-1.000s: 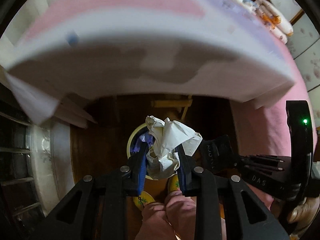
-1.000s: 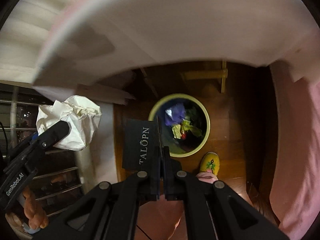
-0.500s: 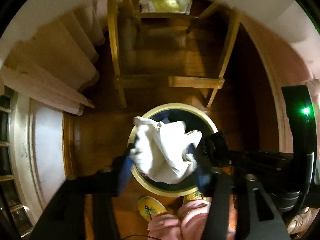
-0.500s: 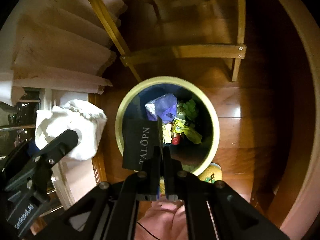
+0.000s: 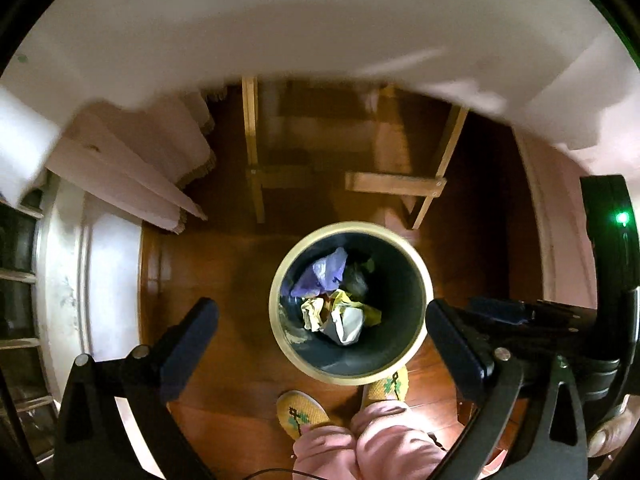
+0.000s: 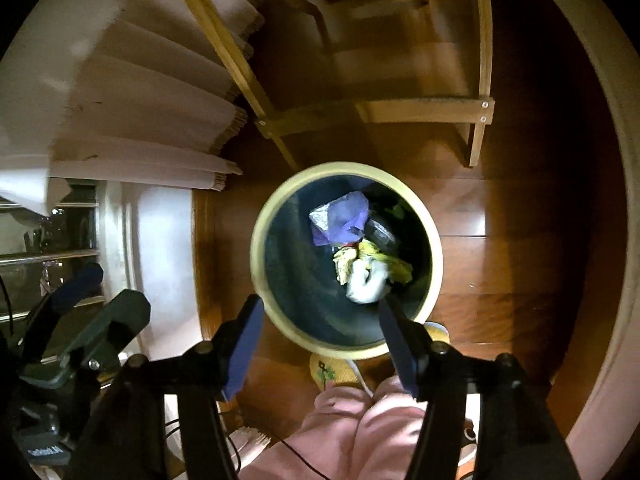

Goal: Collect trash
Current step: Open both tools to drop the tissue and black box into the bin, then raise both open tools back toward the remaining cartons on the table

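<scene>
A round bin with a cream rim (image 5: pixel 416 264) (image 6: pixel 272 216) stands on the wooden floor below both grippers. Inside it lie a crumpled white paper (image 5: pixel 345 325) (image 6: pixel 366 282), a purple wrapper (image 5: pixel 320 276) (image 6: pixel 342 220) and yellow scraps (image 5: pixel 370 310) (image 6: pixel 394 264). My left gripper (image 5: pixel 320 332) is open wide and empty, directly above the bin. My right gripper (image 6: pixel 320 328) is open and empty above the bin's near rim. The right gripper's body also shows at the right edge of the left wrist view (image 5: pixel 520 312), and the left gripper's body at the lower left of the right wrist view (image 6: pixel 80 320).
A wooden chair frame (image 5: pixel 392 184) (image 6: pixel 424 112) stands just beyond the bin. Pale curtains (image 5: pixel 132 168) (image 6: pixel 140 92) hang at the left. A white table edge (image 5: pixel 320 20) overhangs at the top. The person's pink-trousered legs (image 5: pixel 372 440) and yellow slippers (image 5: pixel 300 412) are right below the bin.
My left gripper opened and the crumpled white paper dropped into the bin. My right gripper opened and let go of the black TALOPN card, which is no longer in sight.
</scene>
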{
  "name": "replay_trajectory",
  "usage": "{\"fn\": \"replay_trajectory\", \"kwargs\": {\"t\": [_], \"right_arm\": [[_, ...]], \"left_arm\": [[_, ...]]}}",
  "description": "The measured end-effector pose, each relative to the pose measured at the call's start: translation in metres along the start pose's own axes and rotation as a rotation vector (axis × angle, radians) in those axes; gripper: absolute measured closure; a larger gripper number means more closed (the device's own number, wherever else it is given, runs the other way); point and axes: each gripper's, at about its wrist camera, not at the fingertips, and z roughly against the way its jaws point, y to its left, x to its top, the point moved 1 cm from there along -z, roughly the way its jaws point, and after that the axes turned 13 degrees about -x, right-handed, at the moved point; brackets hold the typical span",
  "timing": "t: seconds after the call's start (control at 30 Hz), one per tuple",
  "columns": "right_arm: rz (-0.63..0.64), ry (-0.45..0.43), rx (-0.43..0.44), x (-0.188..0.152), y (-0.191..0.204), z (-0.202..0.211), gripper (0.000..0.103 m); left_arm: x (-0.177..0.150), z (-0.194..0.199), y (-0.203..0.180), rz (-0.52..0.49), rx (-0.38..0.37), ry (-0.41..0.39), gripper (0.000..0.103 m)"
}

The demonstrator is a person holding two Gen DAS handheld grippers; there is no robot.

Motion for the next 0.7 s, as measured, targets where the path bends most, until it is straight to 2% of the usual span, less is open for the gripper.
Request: {"fn": "replay_trajectory", "kwargs": {"t": [0.1,0.5,0.7], "right_arm": [[0.007,-0.022,-0.003,-0.006,0.006,0.038,0.043],[0.026,-0.141,0.020,-0.039,0.037,0.195,0.043],[0.034,-0.219,0.023,-0.046,0.057,0.259,0.043]], "left_arm": [[0.003,0.035,-0.010,-0.020,-0.013,-0.020,0.001],[0.005,0.220,-0.045,-0.095,-0.060,-0.155,0.001],[0.010,0.281,-0.047,-0.110,-0.056,-0.196,0.001]]}}
